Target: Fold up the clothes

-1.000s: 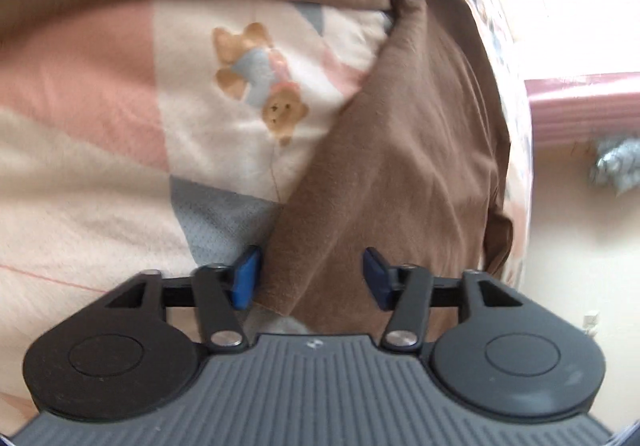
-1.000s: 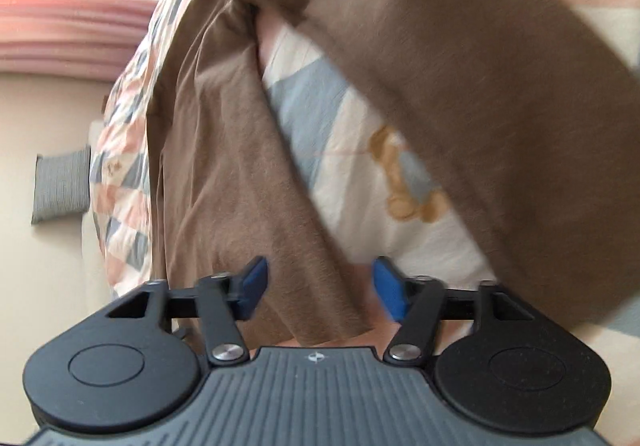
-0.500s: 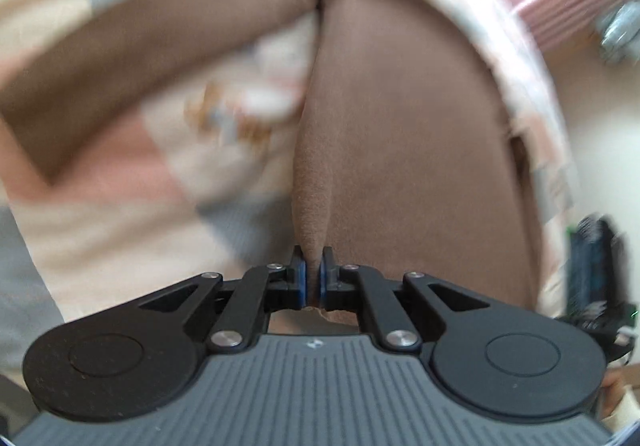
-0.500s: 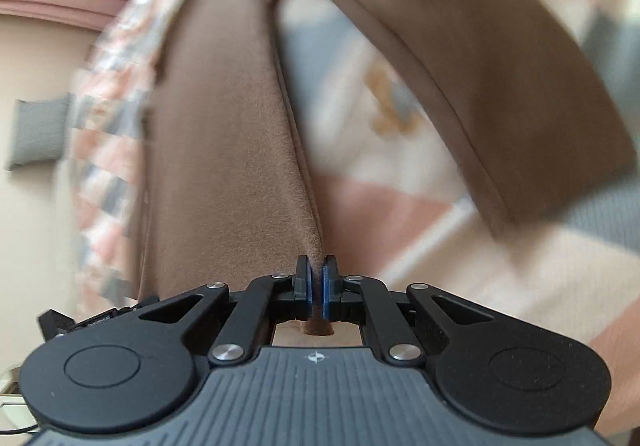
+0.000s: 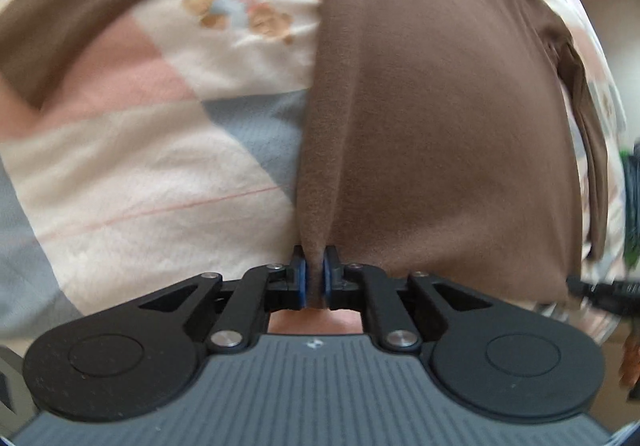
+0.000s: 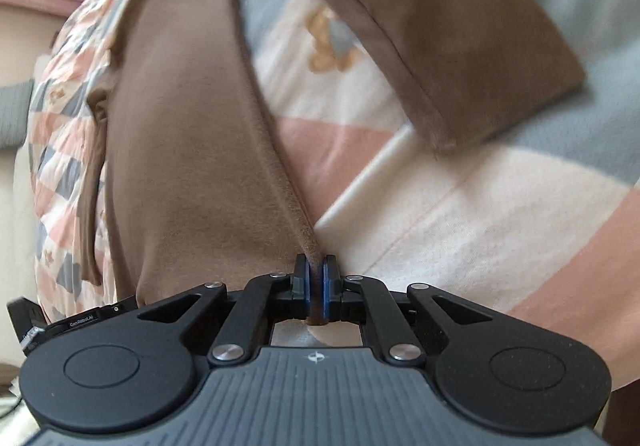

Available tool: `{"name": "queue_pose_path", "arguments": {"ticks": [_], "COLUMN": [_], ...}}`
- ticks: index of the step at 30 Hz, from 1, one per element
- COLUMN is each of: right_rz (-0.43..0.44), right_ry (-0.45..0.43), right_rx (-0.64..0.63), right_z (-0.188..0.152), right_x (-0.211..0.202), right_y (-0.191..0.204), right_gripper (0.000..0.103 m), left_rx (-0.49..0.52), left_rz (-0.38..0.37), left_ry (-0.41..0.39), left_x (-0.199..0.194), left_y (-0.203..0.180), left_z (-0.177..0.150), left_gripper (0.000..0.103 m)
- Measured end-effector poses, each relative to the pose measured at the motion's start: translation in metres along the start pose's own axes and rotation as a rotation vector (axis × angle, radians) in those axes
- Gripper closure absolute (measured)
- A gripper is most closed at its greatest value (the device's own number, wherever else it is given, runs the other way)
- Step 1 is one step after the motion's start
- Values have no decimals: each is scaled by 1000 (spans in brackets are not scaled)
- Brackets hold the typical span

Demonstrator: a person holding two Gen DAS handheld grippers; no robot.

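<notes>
A brown garment [image 5: 432,118] lies spread over a patchwork bedspread. My left gripper [image 5: 314,278] is shut on the garment's edge, with the cloth pinched between its blue pads and pulled taut toward the camera. A second brown strip [image 5: 80,2] of the same garment crosses the upper left. In the right wrist view the brown garment [image 6: 188,134] fills the left half, and my right gripper [image 6: 316,288] is shut on another edge of it. A brown leg or sleeve [image 6: 452,34] with a hemmed end lies across the upper right.
The bedspread [image 5: 152,182] has pink, cream and grey patches with teddy bear prints [image 5: 244,12]. Its edge [image 6: 52,118] drops off to the left in the right wrist view, with pale floor beyond. A dark device [image 5: 612,292] shows at the left wrist view's right edge.
Both grippers went from open around the garment's edges to shut on them. Since then the cloth has been lifted and drawn taut toward the cameras.
</notes>
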State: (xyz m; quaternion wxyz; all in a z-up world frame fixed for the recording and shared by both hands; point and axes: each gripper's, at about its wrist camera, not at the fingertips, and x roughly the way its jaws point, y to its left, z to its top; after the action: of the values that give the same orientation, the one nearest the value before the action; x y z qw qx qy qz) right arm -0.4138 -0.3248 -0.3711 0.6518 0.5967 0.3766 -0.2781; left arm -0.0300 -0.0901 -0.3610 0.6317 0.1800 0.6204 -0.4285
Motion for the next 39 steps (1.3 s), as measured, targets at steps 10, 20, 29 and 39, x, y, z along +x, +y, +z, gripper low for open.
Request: {"name": "queue_pose_path", "arguments": {"ticks": [10, 20, 29, 39], "right_rz": [-220, -536, -511, -421], "right_ry": [-98, -155, -175, 67], "right_rx": [-291, -1583, -1757, -1639], "right_z": [-24, -140, -155, -162], "right_x": [-36, 34, 45, 40], "right_y": [19, 105, 100, 91], "right_gripper": [75, 49, 103, 103], "left_rx": [328, 1501, 1510, 1548], "left_rz": [172, 375, 352, 241], "left_ry": [-22, -170, -239, -126], "left_x": [-34, 18, 35, 22], "left_y": [-23, -127, -124, -129], "left_z": [-13, -103, -83, -100], "left_gripper": [95, 63, 97, 103]}}
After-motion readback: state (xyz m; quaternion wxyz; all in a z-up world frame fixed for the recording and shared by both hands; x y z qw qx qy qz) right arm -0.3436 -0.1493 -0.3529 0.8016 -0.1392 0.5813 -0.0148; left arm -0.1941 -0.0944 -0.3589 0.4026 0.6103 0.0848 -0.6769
